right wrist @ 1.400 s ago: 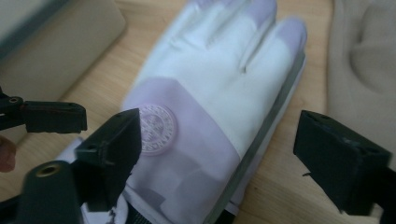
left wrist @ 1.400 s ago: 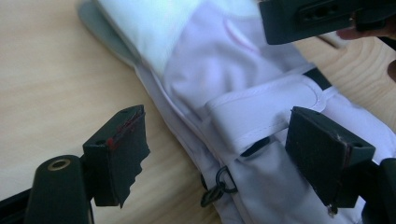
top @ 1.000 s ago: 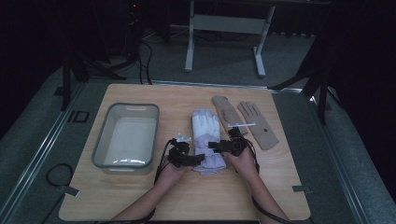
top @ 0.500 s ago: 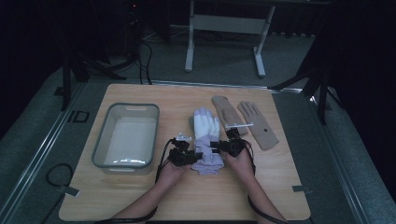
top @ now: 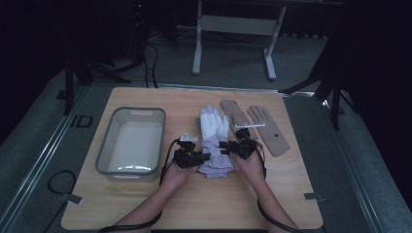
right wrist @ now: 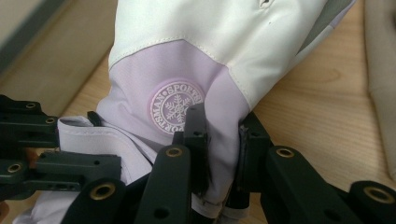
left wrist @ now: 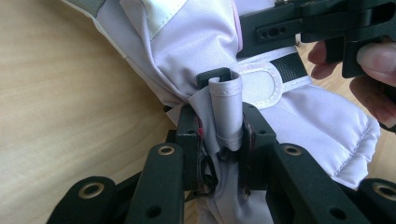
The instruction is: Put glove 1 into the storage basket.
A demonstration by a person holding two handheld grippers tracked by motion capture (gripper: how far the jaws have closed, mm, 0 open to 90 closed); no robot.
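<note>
While the lilac-and-white ski glove (top: 214,145) lies on the tabletop (top: 145,199), its cuff is pinched between the left hand-held gripper (top: 206,157) and right hand-held gripper (top: 224,145), jaws facing inward; both have just closed, open a second ago.

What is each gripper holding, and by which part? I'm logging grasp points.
Both hold the white-and-lilac padded fabric glove: left gripper pinches its wrist strap loop, right gripper the lilac cuff fabric.
</note>
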